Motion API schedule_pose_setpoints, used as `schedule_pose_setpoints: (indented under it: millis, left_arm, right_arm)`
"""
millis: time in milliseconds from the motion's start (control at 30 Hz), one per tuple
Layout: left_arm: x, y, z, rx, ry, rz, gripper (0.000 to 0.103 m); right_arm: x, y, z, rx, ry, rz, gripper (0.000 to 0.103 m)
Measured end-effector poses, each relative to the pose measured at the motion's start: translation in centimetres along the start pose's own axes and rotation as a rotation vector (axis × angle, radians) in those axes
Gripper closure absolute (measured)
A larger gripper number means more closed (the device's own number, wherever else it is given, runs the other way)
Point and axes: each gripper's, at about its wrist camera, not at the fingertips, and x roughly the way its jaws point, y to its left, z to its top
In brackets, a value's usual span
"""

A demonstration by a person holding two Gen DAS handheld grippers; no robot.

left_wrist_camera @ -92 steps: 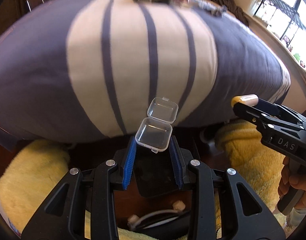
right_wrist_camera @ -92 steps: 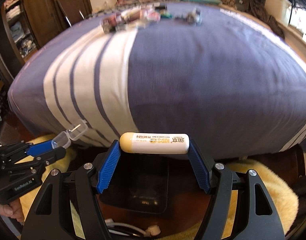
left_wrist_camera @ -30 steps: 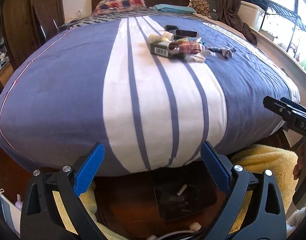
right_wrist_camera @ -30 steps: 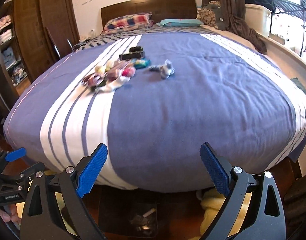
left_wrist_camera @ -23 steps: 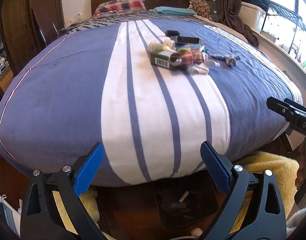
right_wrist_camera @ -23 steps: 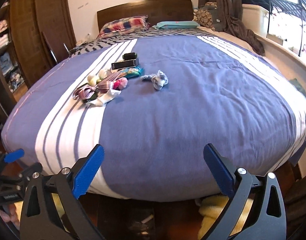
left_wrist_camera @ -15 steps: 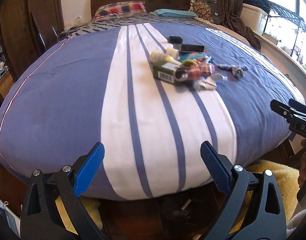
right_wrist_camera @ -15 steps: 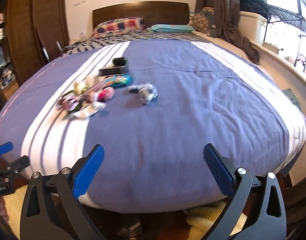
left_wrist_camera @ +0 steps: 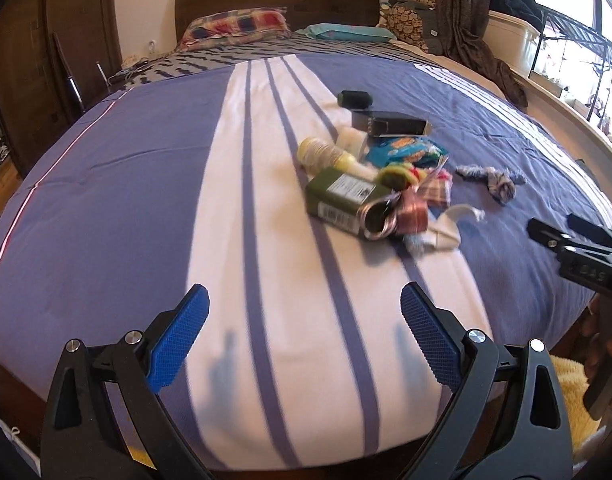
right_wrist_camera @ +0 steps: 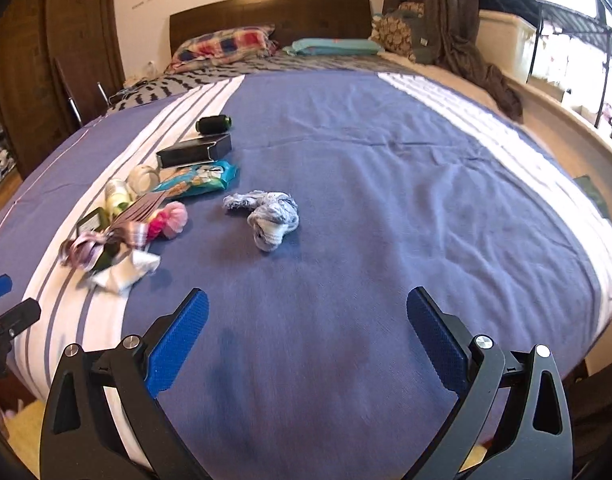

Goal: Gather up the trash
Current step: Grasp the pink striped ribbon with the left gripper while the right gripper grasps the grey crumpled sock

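Observation:
A heap of small items lies on the striped bed cover: a green box (left_wrist_camera: 340, 200), a yellowish bottle (left_wrist_camera: 322, 153), a teal snack packet (left_wrist_camera: 404, 150), a black box (left_wrist_camera: 394, 123), a dark spool (left_wrist_camera: 354, 99), ribbon (left_wrist_camera: 414, 210) and white tissue (left_wrist_camera: 446, 230). A crumpled blue-grey sock (left_wrist_camera: 494, 182) lies to their right, and shows again in the right wrist view (right_wrist_camera: 272, 216). My left gripper (left_wrist_camera: 304, 338) is open and empty above the bed's near edge. My right gripper (right_wrist_camera: 306, 338) is open and empty, short of the sock.
The bed (right_wrist_camera: 406, 200) fills both views, with pillows (right_wrist_camera: 226, 48) and a wooden headboard (right_wrist_camera: 266, 12) at the far end. A wardrobe (left_wrist_camera: 46, 60) stands left. A window ledge (right_wrist_camera: 566, 120) and a dark cloth (right_wrist_camera: 482, 68) run along the right. A yellow rug (left_wrist_camera: 570, 384) lies below.
Both grippers let go of the clear box and the white tube over the bin on the floor. They have since risen and moved forward over the bed toward the heap.

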Motion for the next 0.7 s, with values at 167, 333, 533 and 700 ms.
schedule_pose_setpoints:
  millis: [167, 333, 533, 700]
  left_arm:
    - [0.6, -1.1, 1.6, 0.008, -0.017, -0.045, 0.013]
    - [1.7, -2.1, 2.9, 0.013, -0.009, -0.088, 0.034]
    - [3.2, -3.6, 3.7, 0.03, 0.015, -0.132, 0.055]
    - [3.7, -3.7, 3.9, 0.025, 0.024, -0.143, 0.081]
  right_arm:
    - [1.2, 0.4, 1.6, -0.011, -0.027, -0.003, 0.006]
    - [2.0, 1.4, 3.2, -0.046, -0.039, 0.01, 0.024]
    - [3.7, 1.7, 4.0, -0.04, 0.002, 0.053, 0.05]
    - [3.8, 1.9, 4.0, -0.027, 0.014, 0.09, 0.072]
